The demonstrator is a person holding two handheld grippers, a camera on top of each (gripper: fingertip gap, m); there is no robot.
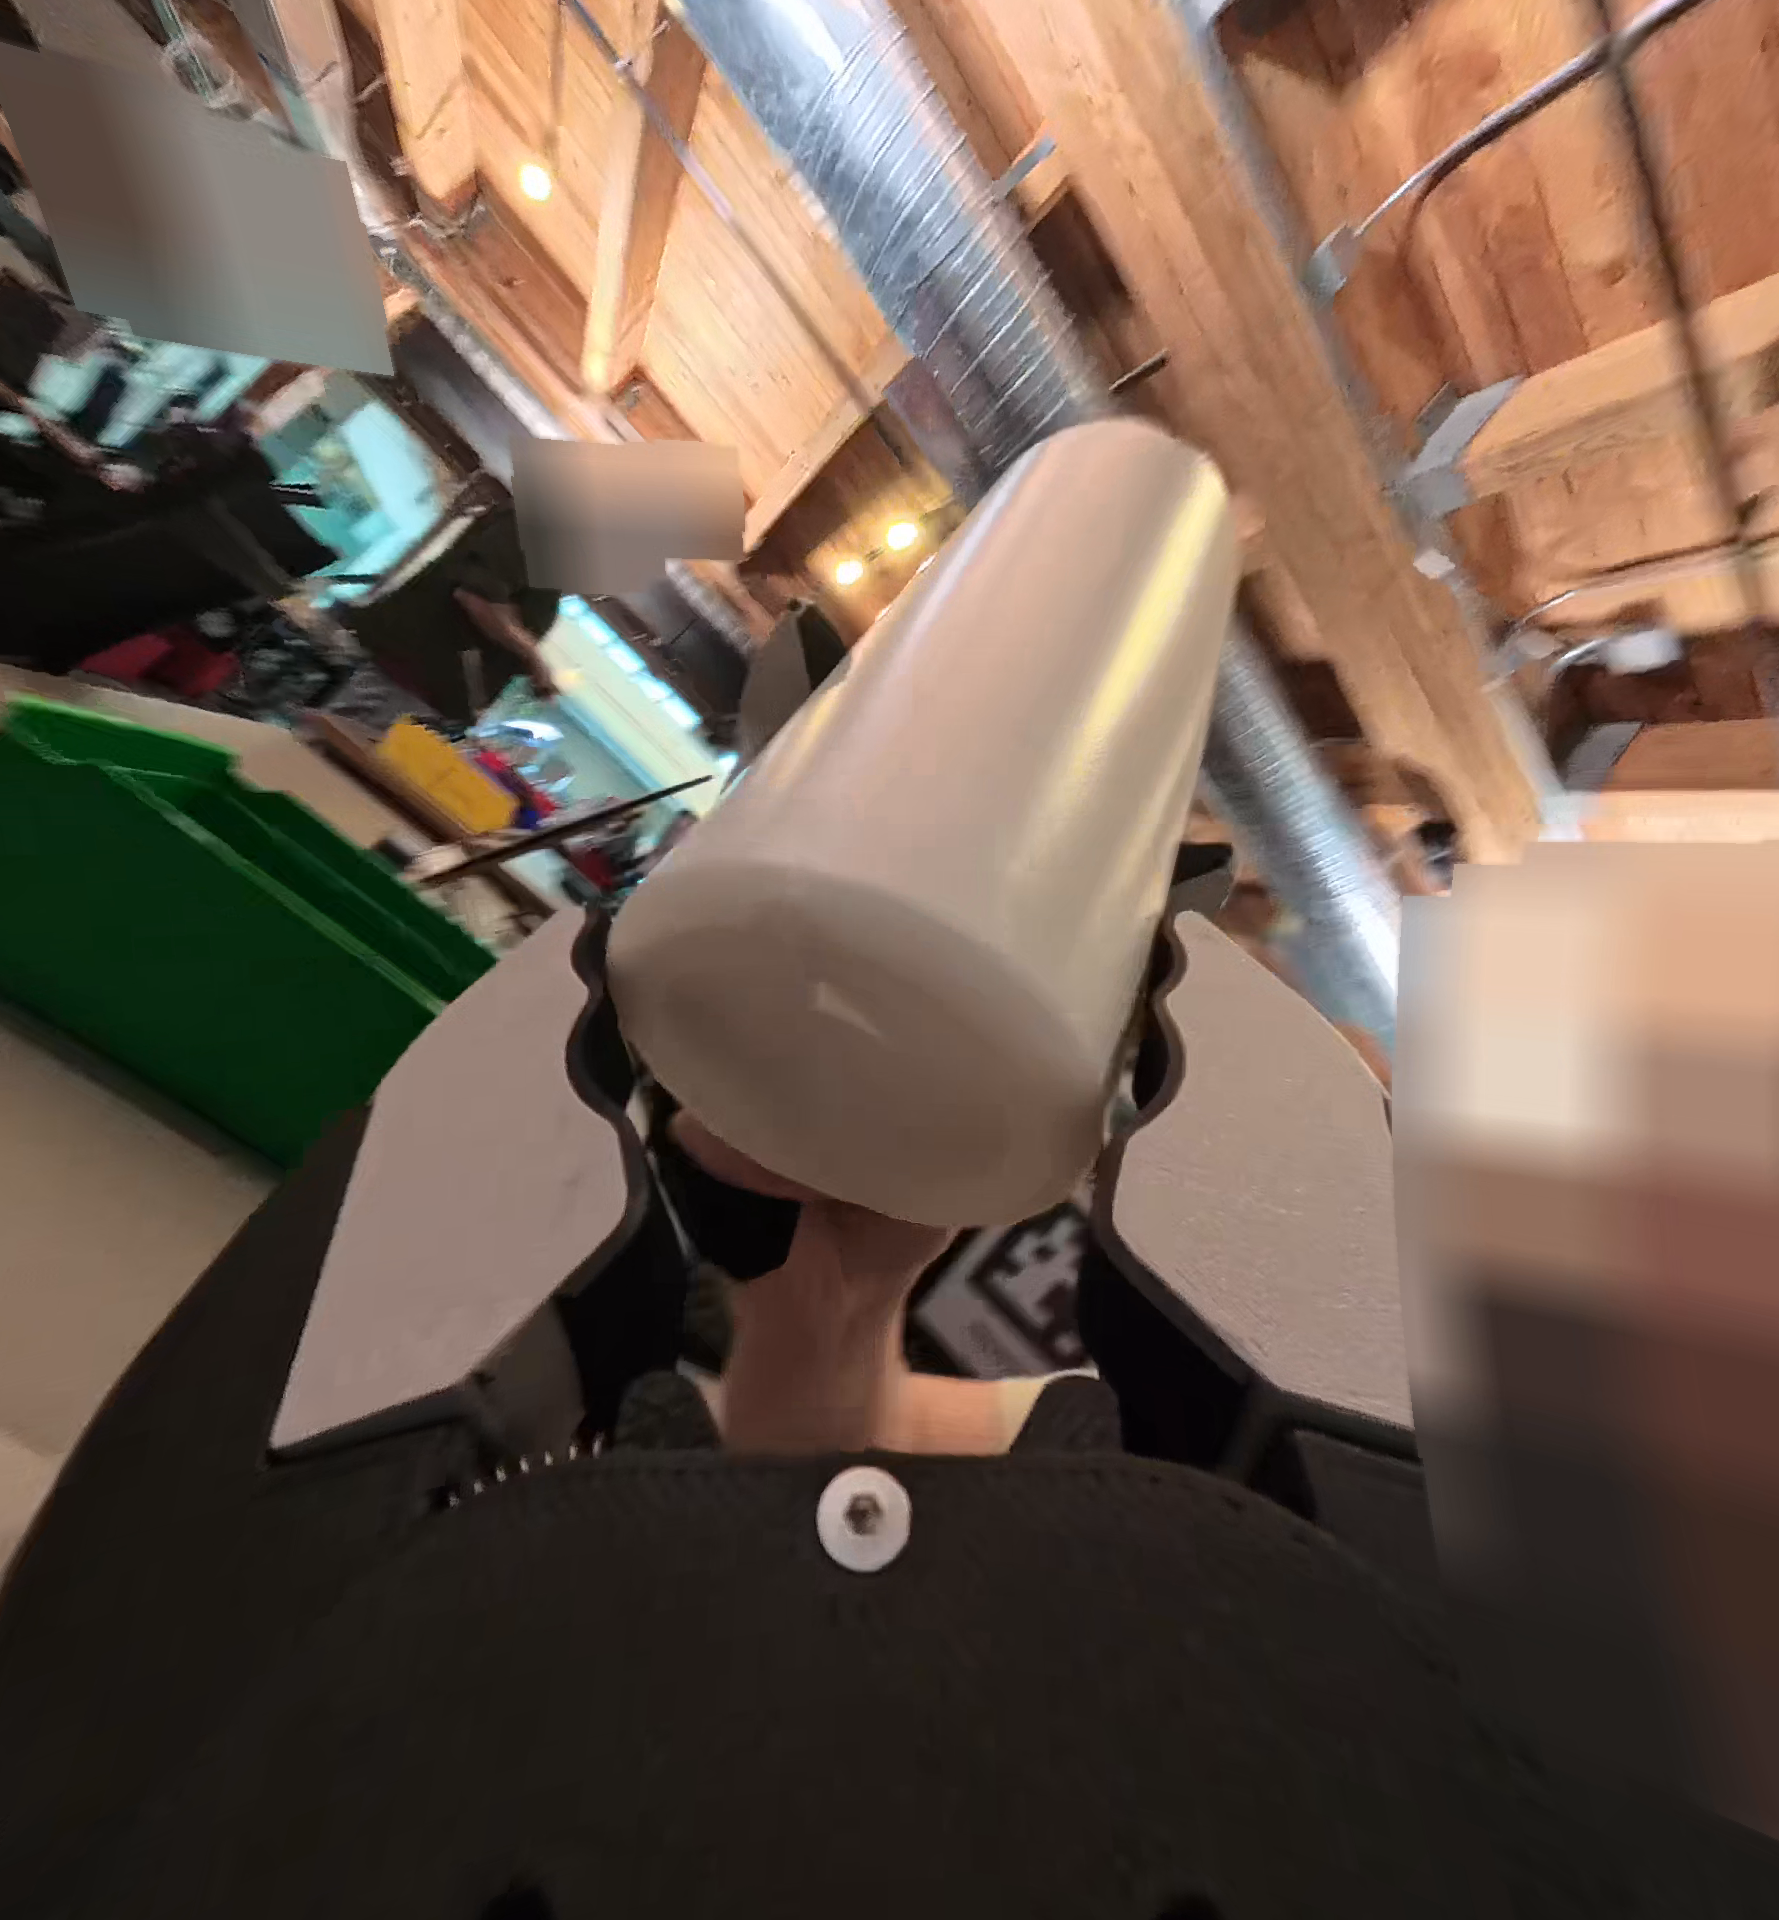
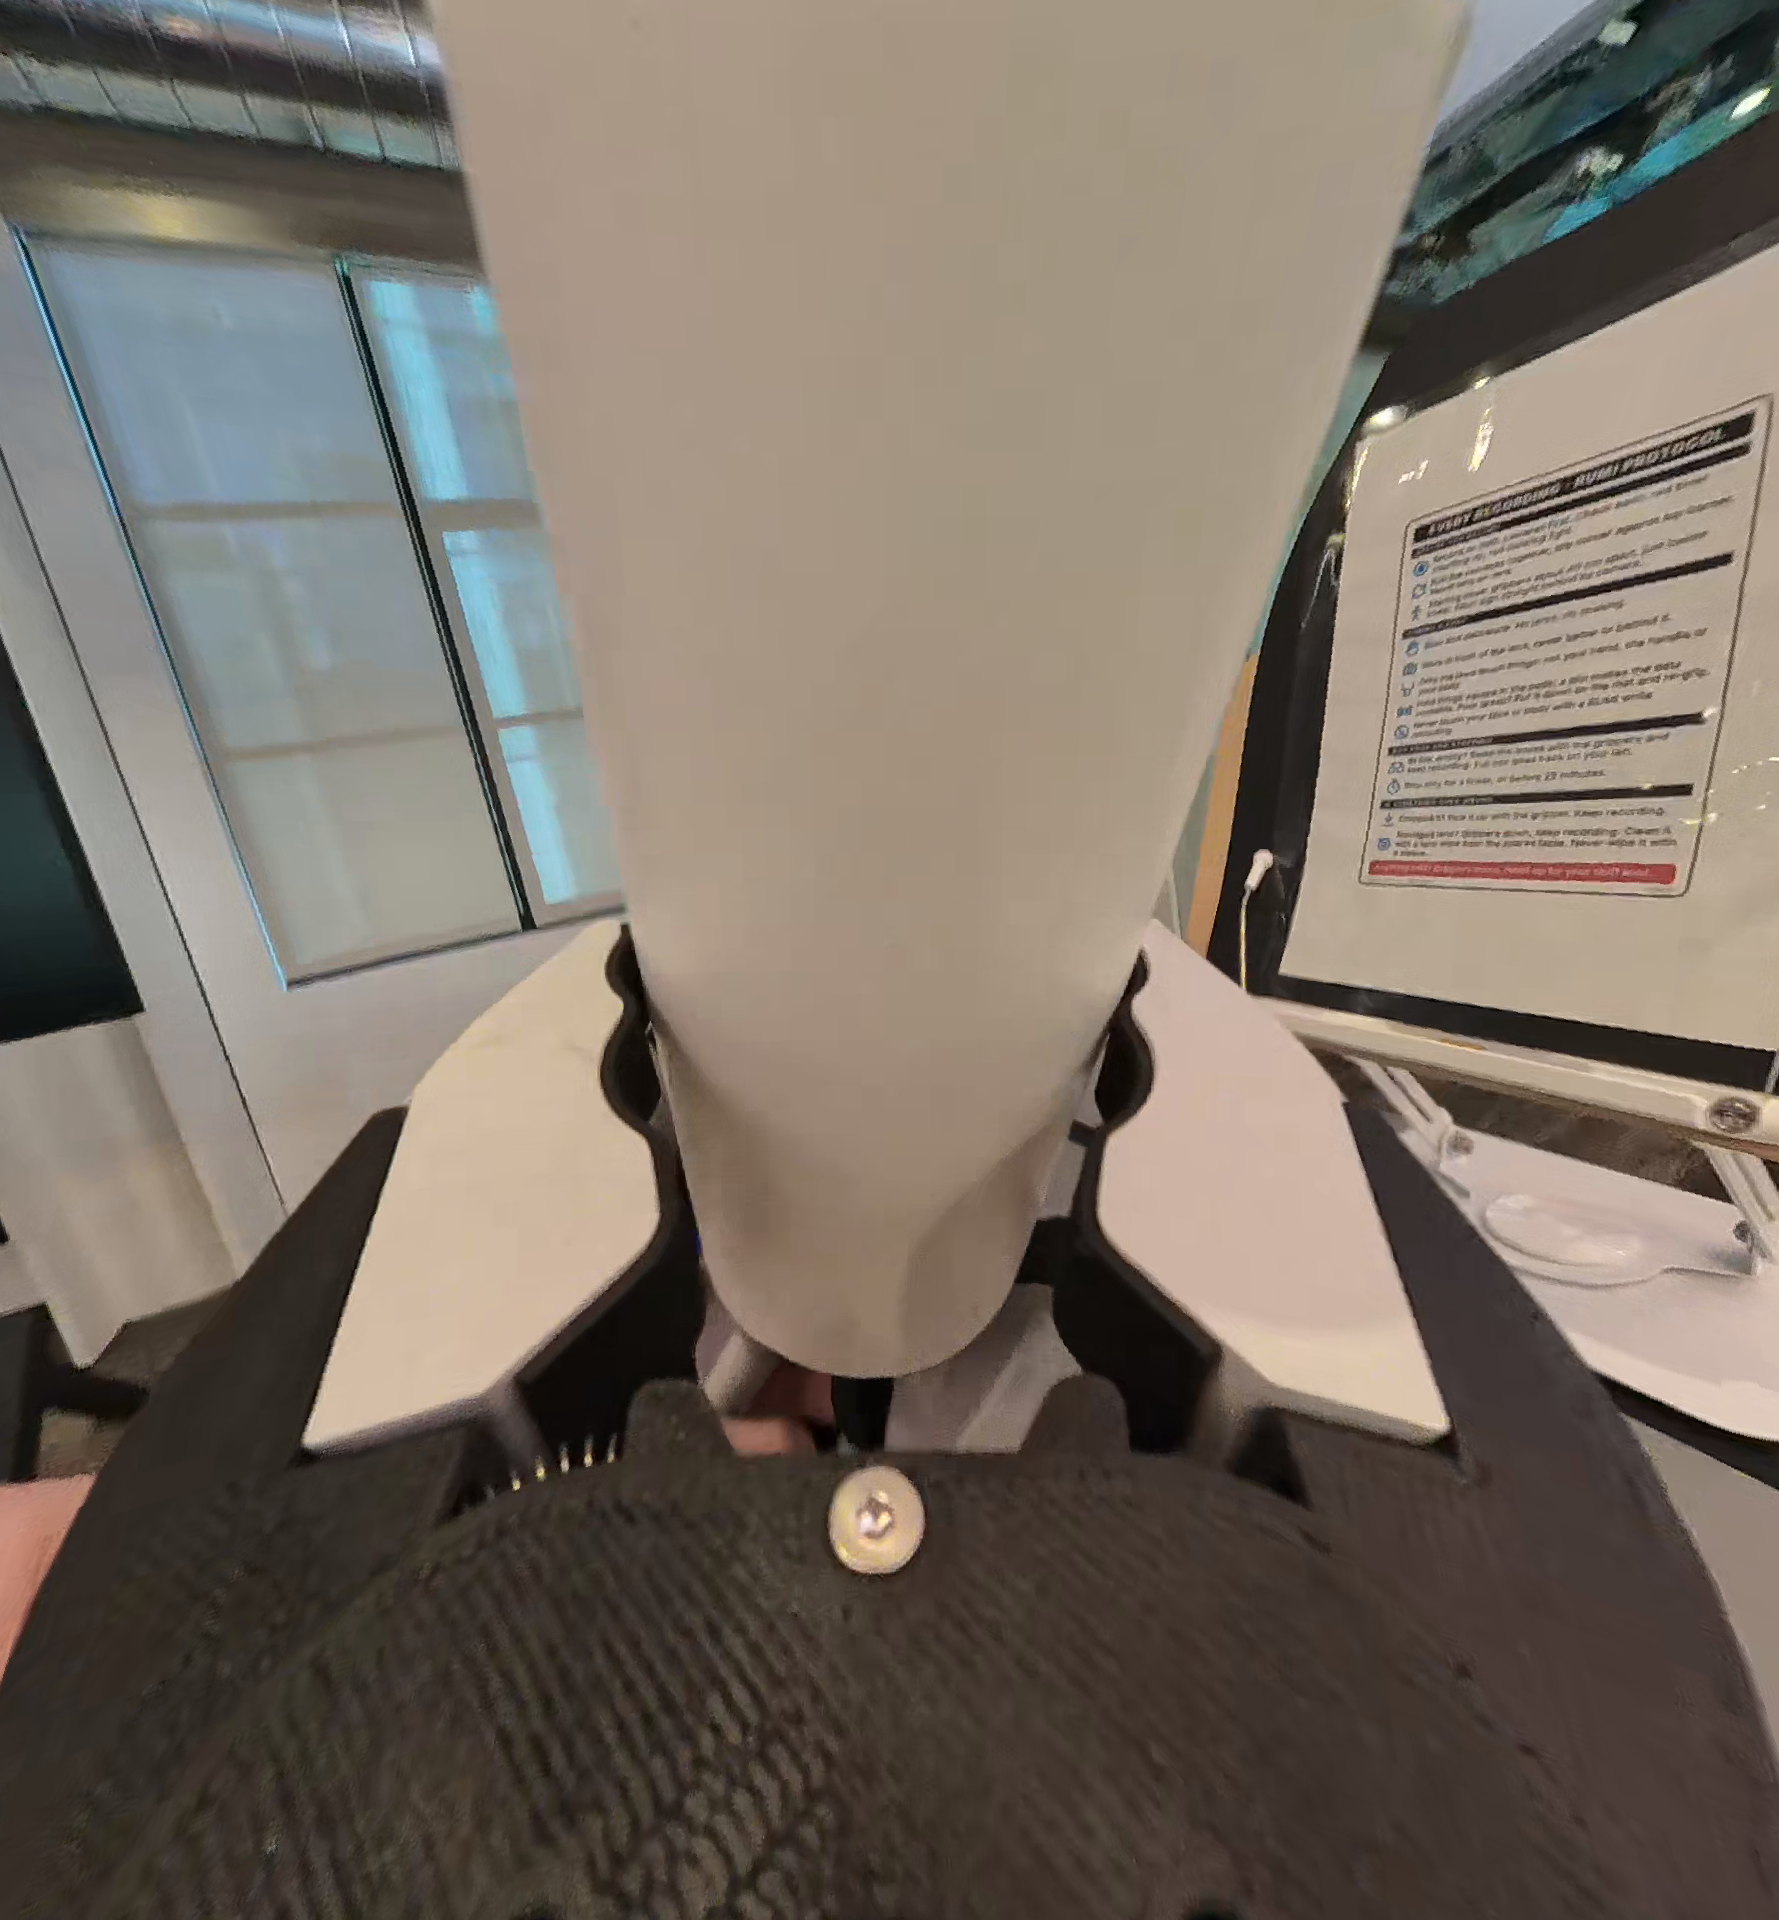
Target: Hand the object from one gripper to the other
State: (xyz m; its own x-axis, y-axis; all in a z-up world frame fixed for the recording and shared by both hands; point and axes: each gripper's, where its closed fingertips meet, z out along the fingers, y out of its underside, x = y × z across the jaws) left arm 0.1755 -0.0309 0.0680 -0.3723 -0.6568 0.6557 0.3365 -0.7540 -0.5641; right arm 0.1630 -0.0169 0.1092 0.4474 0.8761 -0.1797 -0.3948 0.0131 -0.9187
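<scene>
**A:** What are you holding on your left side?

**B:** My left gripper [image 1: 880, 997] is clamping the near end of a white cylinder [image 1: 926, 831]; both fingers [image 1: 480, 1174] are pressing against its sides. The cylinder is sitting in the centre of the frame and pointing away toward the upper right, up at a wooden ceiling [image 1: 1384, 260] with a silver duct [image 1: 895, 208].

**A:** And your right side?

**B:** My right gripper [image 2: 885, 1081] is closing on the same white cylinder [image 2: 926, 520]. Its fingers [image 2: 511, 1195] are touching the narrow-looking lower end, and the body is rising up through the middle of the frame and running off the top edge.

**A:** So both are gripping it?

**B:** Yes, each view is showing the cylinder pinched between its own fingers, up in the air.

**A:** Anything else around?

**B:** A green bin [image 1: 158, 914] is resting on the bench [image 1: 64, 1247] at the left of the left wrist view. In the right wrist view, a window [image 2: 293, 603] is filling the left side, and a white board [image 2: 1591, 644] carrying a printed sheet [image 2: 1550, 655] is standing at the right.
</scene>
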